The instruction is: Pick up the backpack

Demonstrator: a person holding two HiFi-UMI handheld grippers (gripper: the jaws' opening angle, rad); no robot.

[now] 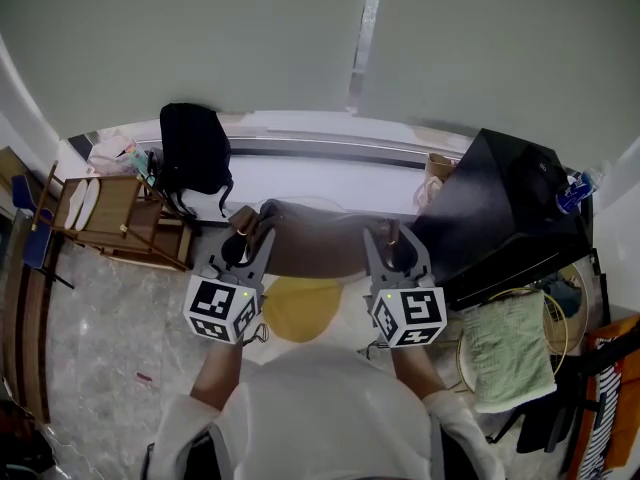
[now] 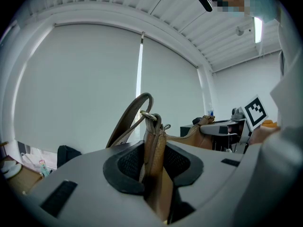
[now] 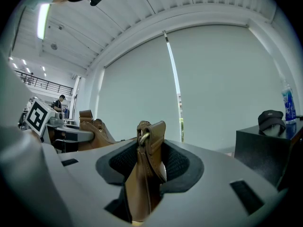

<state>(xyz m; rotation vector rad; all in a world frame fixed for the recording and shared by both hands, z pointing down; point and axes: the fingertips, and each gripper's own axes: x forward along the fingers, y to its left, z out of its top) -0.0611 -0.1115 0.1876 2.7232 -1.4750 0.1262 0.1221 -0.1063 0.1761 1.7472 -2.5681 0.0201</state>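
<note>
The left gripper's [image 1: 245, 230] jaws are clamped on 1 strap end of the brown leather backpack [image 1: 320, 240], and the right gripper's [image 1: 390, 238] jaws on the other, so it spans the 2, held up before the window ledge [image 1: 330, 173], well apart from the black bag [image 1: 195, 148].
</note>
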